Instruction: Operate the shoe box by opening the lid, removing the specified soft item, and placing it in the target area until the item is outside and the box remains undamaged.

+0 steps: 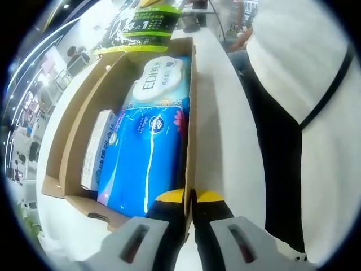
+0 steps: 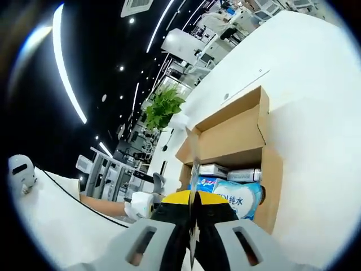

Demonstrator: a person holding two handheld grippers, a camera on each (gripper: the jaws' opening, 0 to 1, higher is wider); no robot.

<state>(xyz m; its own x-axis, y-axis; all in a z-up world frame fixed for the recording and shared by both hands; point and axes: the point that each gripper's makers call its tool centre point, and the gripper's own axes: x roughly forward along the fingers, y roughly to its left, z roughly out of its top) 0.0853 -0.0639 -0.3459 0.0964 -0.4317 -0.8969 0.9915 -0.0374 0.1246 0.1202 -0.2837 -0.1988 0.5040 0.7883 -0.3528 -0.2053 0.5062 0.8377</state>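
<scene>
Inside open brown cardboard shoe box (image 1: 67, 186) on white tabletop (image 1: 225, 141), blue tissue pack (image 1: 141, 164) beside white wipes pack (image 1: 161, 82); both left claw (image 1: 190, 197) and right claw (image 2: 193, 199) pinch box walls; leafy plant (image 2: 163, 107) beyond.

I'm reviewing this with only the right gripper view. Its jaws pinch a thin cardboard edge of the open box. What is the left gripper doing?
Observer: The left gripper is shut on the upper edge of a side wall of the shoe box.
Operator: Is anything lying over the blue pack?
Observer: No. In the left gripper view the blue pack lies flat on top with nothing over it. A white wipes pack lies beyond it.
Operator: Is anything outside the box?
Observer: A green and black packet stands just past the box's far end.
</scene>
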